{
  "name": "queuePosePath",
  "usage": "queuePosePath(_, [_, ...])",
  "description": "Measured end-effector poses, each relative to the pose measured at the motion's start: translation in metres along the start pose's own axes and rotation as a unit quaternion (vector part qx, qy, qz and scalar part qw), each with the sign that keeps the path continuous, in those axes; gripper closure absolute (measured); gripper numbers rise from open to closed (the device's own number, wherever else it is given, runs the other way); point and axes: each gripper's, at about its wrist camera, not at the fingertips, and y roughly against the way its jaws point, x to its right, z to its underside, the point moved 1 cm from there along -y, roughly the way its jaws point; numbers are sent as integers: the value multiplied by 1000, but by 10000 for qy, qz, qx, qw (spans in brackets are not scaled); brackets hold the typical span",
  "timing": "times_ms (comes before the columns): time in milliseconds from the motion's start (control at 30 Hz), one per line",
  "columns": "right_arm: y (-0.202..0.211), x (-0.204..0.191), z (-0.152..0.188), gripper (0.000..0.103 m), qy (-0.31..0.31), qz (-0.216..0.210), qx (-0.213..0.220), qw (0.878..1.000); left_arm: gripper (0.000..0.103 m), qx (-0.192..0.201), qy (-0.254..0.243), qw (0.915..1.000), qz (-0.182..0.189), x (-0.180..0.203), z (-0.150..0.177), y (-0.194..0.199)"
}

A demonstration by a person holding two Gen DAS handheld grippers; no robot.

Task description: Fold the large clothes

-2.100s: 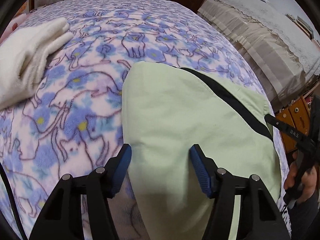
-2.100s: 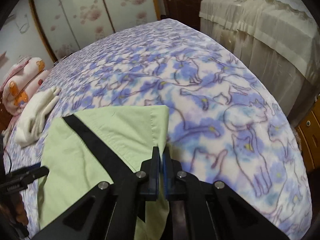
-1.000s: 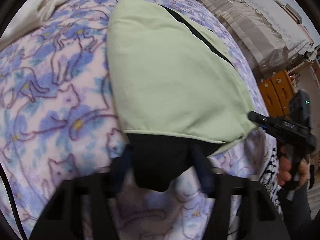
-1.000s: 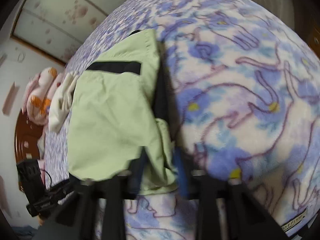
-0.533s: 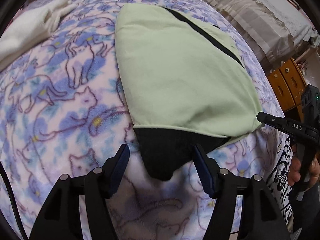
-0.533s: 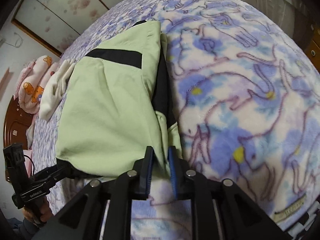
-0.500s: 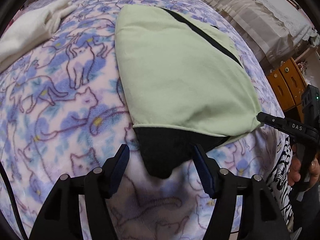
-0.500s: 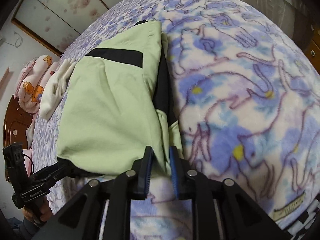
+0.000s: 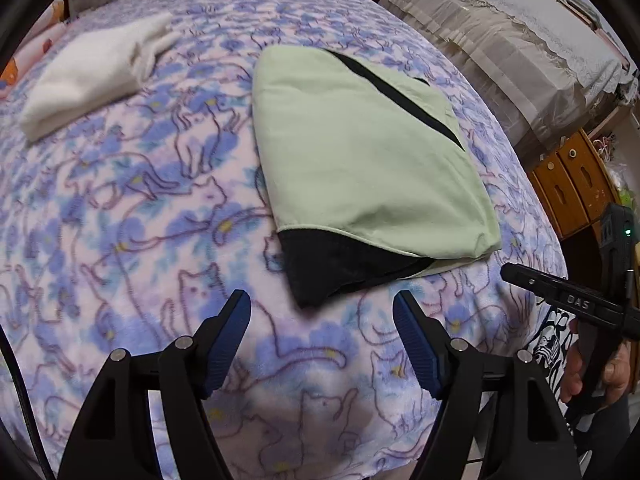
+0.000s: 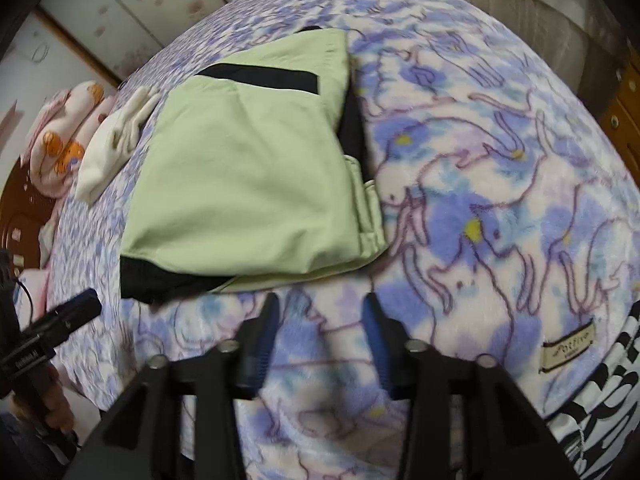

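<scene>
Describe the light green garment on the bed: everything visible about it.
The green garment lies folded into a compact, roughly rectangular bundle on the cat-print blanket. It looks like thin woven cloth, pale green, with a black stripe across its far part and black fabric sticking out from under the near edge. A few soft creases show on top. Nothing grips it: both grippers are open with empty fingers, short of its near edge. A folded white cloth lies apart from it.

A bed (image 9: 120,216) covered by a fleece blanket printed with blue and lilac cats fills the room's middle. Beyond it stands furniture draped in a beige lace-edged cover (image 9: 516,40). An orange wooden cabinet (image 9: 572,184) stands beside it. Pale floral wardrobe doors (image 10: 132,4) line the far wall.
</scene>
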Motion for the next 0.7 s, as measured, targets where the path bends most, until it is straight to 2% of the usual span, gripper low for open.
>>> queuePosePath(100, [13,-10,-3,39,120,-28,118,9999,13,111,-69,9998,-166,4,-4,11])
queuePosePath(267, [38,-22,-20,31,300,-23,441,9986,11,227,-104,9997,3,14,-23,32])
queuePosePath(367, [55,-29,-33,29,430,-134,737,9963,9,274,-138,9995,115,20,-39,39])
queuePosePath(500, [71,-40,-52,24,707,-122,1061,9918,5,294,-60,9992,262,22,-60,40])
queuePosePath(700, [80,-43,-75,24,1059,81,1468,9835,1,370,148,9986,340,15,-90,28])
